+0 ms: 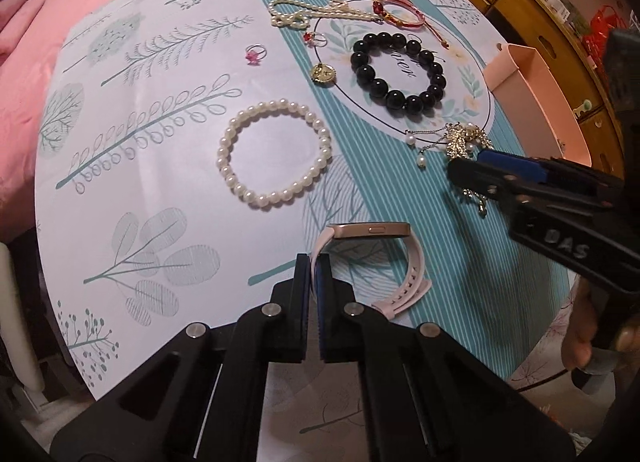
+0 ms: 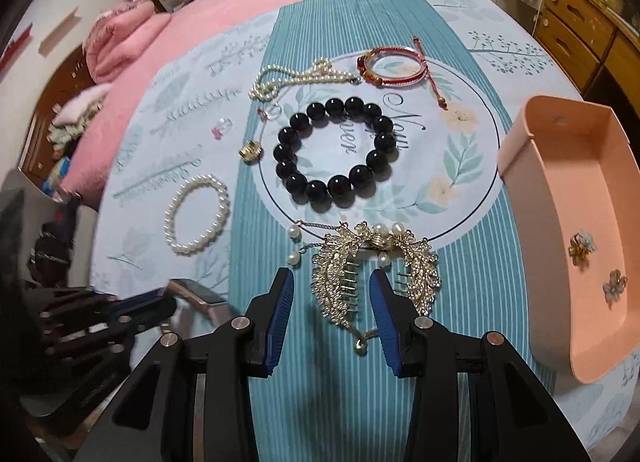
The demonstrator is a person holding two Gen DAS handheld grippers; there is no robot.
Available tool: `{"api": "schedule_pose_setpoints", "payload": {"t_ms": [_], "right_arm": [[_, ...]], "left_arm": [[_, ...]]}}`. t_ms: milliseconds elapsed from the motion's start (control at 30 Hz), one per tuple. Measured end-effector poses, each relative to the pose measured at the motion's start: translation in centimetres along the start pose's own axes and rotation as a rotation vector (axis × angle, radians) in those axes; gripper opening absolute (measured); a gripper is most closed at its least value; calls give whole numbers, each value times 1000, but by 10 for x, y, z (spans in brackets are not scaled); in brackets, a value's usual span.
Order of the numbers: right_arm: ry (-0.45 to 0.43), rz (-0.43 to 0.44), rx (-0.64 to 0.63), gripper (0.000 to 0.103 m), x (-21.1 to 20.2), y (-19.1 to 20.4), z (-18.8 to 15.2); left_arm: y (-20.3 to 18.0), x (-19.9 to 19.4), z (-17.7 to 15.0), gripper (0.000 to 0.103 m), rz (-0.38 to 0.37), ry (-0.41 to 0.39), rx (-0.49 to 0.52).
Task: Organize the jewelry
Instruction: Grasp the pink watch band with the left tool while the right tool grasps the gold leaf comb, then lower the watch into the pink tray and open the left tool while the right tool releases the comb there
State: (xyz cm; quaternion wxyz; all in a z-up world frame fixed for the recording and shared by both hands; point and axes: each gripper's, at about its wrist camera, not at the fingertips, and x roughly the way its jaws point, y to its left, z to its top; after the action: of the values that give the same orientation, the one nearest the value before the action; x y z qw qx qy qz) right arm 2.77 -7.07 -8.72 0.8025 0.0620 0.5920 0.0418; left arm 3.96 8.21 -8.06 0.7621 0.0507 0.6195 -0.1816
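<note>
Nearby, black bead bracelet (image 2: 336, 153), pearl bracelet (image 1: 274, 153), pink tray (image 2: 560, 197) beside gold hair comb (image 2: 340, 274)

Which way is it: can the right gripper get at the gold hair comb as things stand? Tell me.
Probably yes. The right gripper hangs open right over the gold hair comb, one leaf between its fingers, nothing lying on it. The left gripper is off aside, shut on the watch strap.

Teal-striped tablecloth (image 2: 472, 270) with pale leaf prints, black bead bracelet (image 2: 335, 153) at centre, white pearl bracelet (image 2: 197, 214) lower left, gold leaf-shaped hair comb (image 2: 340, 274), red cord bracelet (image 2: 392, 65) up top, peach tray (image 2: 532, 229) at right, pink bedding (image 2: 224, 9) upper left
</note>
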Motion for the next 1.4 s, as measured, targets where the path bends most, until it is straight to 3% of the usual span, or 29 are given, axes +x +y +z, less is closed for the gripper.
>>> {"api": "schedule_pose_setpoints", "payload": {"t_ms": [267,367,433,633,900,1200,1400], "right_arm": [[-22,-85,-88,40,15,16,-2],[-39,-149,-130,28,16,22,-4],[-48,-158,-139,27,16,23,-5],[-58,-100,-129,25,2,25,-12],[-106,-8,-69,25,-65,14,-20],[-194,-55,-9,25,-143,-49,-20],[-216,-58,76,25,-161,-111,-26]], "left_arm": [[6,-4,-4,1,0,-1,-18],[5,-5,-4,1,3,-3,-17],[5,-7,-4,1,5,-6,-14],[-1,-14,-1,1,19,-18,0],[-25,-37,16,1,10,-40,43],[-97,-62,63,1,-36,-107,133],[-152,-58,94,1,-67,-135,181]]}}
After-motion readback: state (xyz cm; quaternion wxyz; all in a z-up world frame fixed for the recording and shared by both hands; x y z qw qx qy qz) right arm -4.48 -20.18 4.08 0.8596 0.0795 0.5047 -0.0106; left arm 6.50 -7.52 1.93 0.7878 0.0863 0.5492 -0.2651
